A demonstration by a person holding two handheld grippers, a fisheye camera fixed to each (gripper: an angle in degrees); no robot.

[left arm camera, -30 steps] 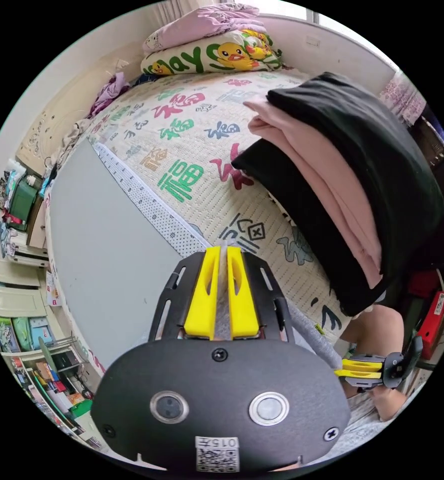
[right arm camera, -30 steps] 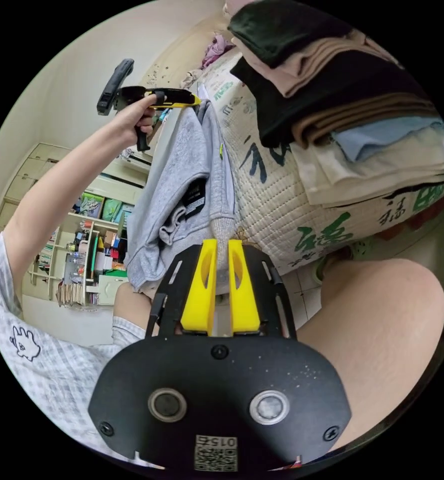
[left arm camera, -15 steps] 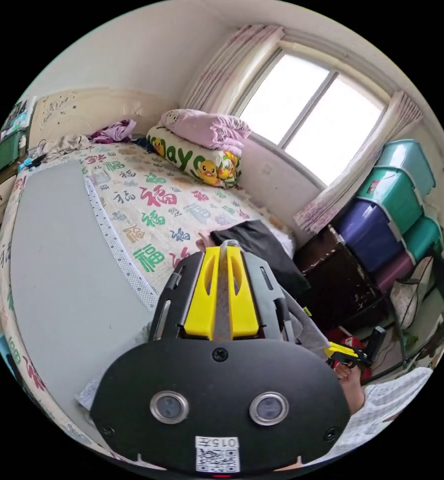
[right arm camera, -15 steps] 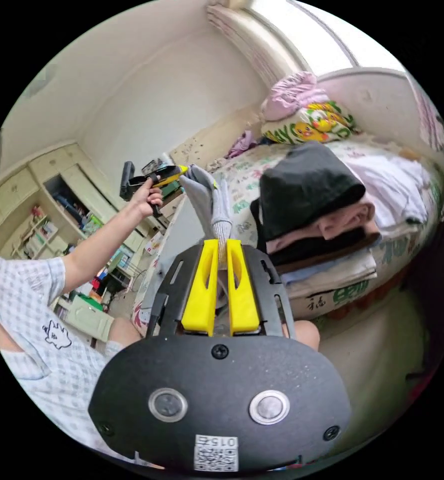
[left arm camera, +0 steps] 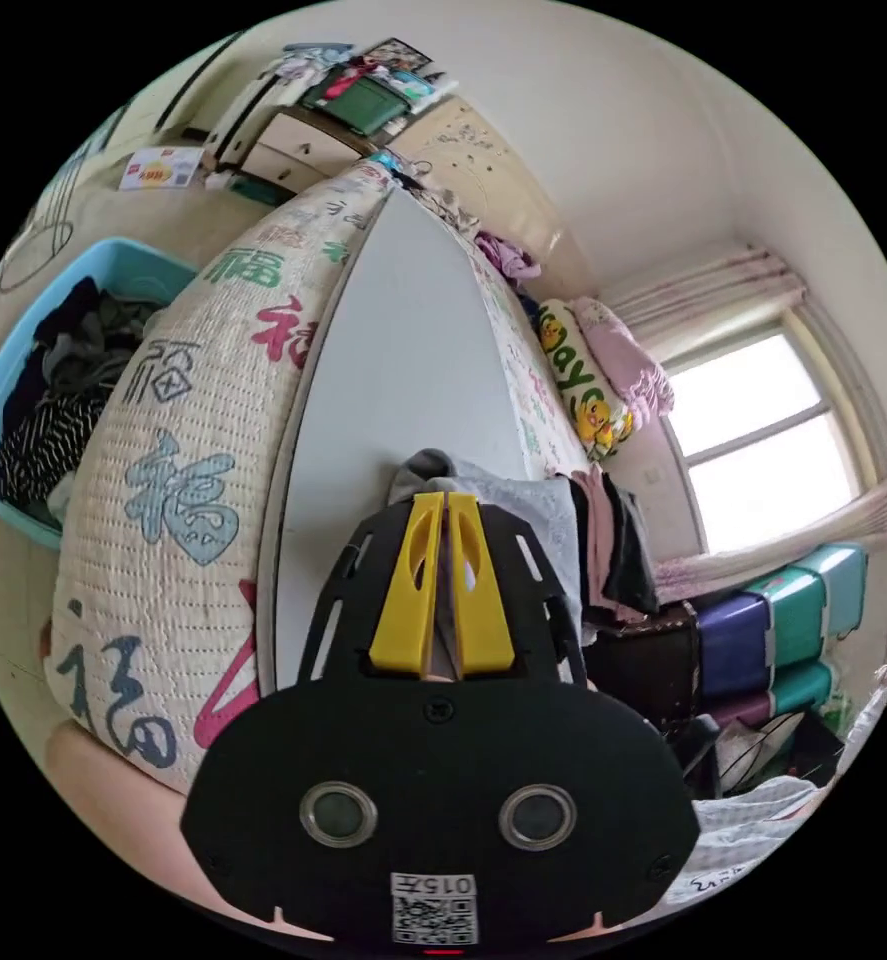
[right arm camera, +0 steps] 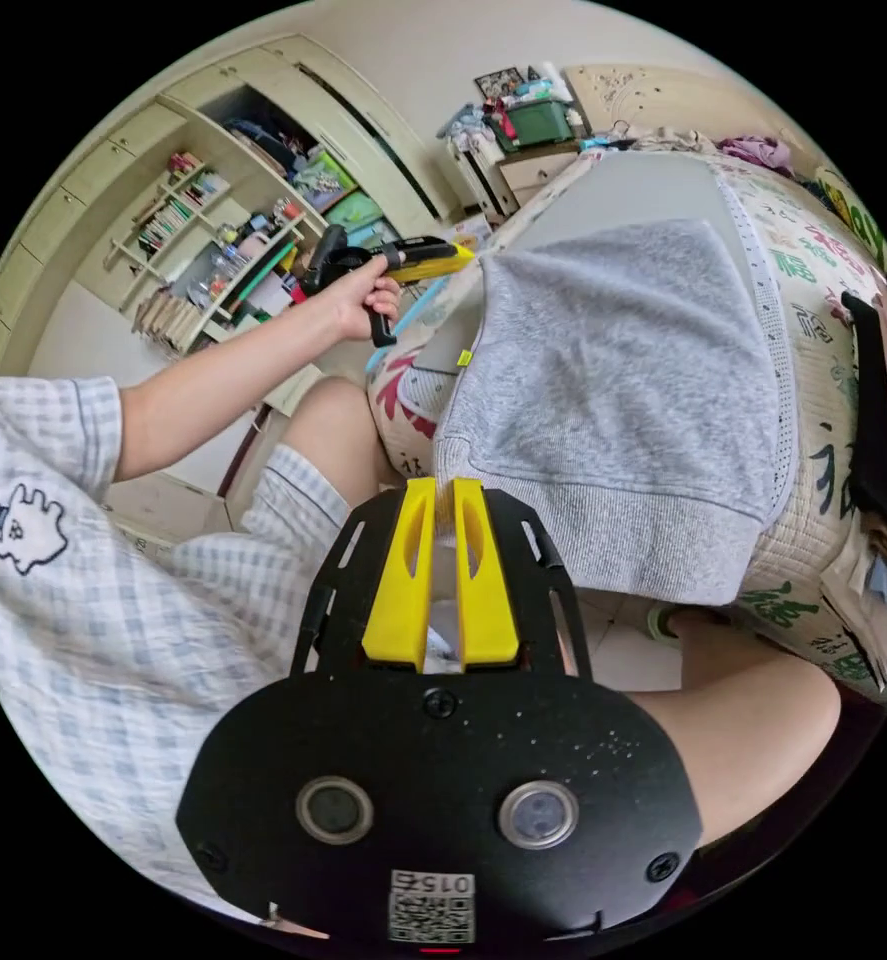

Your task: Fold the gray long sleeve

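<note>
The gray long sleeve (right arm camera: 623, 390) lies spread over the gray board (right arm camera: 613, 190) on the bed, its ribbed hem hanging over the near edge. My right gripper (right arm camera: 441, 488) is shut on the hem's left corner. A hand holds my left gripper (right arm camera: 466, 256) at the garment's far left corner, level with the mattress edge. In the left gripper view, my left gripper (left arm camera: 445, 503) is shut on a bunch of the gray long sleeve (left arm camera: 533, 505), with the gray board (left arm camera: 403, 330) stretching away beyond it.
A stack of folded clothes (left arm camera: 618, 545) sits on the bed to the right of the garment. A blue basket of laundry (left arm camera: 33, 390) stands on the floor beside the bed. Pillows (left arm camera: 588, 385), storage bins (left arm camera: 783, 620) and shelves (right arm camera: 203, 270) line the room. The person's knees (right arm camera: 743, 720) are near the bed's edge.
The gray long sleeve hung bunched between the two grippers beside the bed; now it is stretched out flat over the board. Both grippers swung up and over the mattress edge, still holding it.
</note>
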